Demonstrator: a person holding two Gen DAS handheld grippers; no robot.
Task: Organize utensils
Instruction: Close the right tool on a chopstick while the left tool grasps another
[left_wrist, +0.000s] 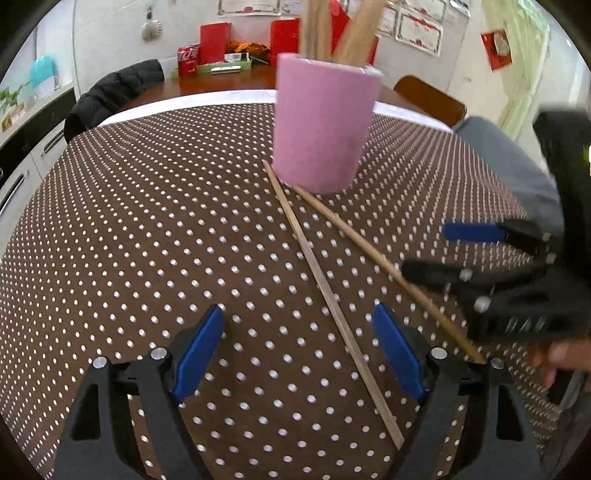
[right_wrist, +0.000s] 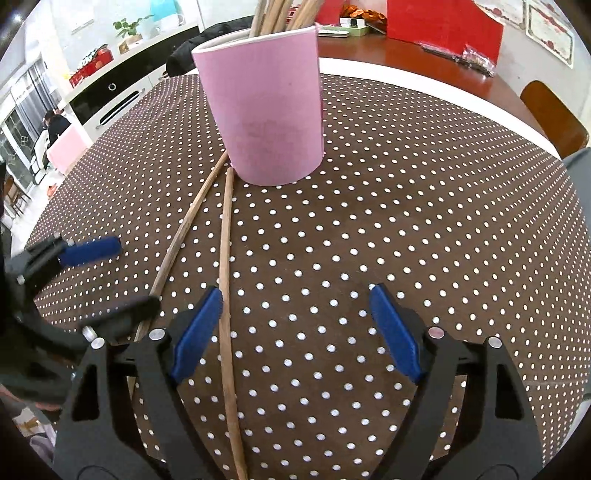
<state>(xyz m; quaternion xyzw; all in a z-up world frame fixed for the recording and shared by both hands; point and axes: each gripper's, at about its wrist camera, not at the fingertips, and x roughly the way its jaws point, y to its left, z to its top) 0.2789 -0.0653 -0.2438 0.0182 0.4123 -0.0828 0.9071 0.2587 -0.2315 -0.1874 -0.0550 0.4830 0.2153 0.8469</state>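
Note:
A pink cup (left_wrist: 325, 122) (right_wrist: 266, 110) holding several wooden chopsticks (left_wrist: 354, 33) (right_wrist: 273, 14) stands on the dotted brown tablecloth (left_wrist: 147, 221). Two loose chopsticks lie in front of it, fanning out from its base. My left gripper (left_wrist: 299, 347) (right_wrist: 110, 277) hovers open, with one chopstick (left_wrist: 317, 273) (right_wrist: 186, 221) running under the gap near its right pad. My right gripper (right_wrist: 295, 328) (left_wrist: 443, 253) is open too, and the other chopstick (right_wrist: 224, 240) (left_wrist: 351, 236) lies just inside its left pad. Neither pad presses on a stick.
A chair draped with a black jacket (left_wrist: 110, 92) stands at the far left and a wooden chair (left_wrist: 428, 96) (right_wrist: 554, 118) at the far right. Red boxes (left_wrist: 214, 40) sit on the table behind. A hand (left_wrist: 561, 354) holds the right gripper.

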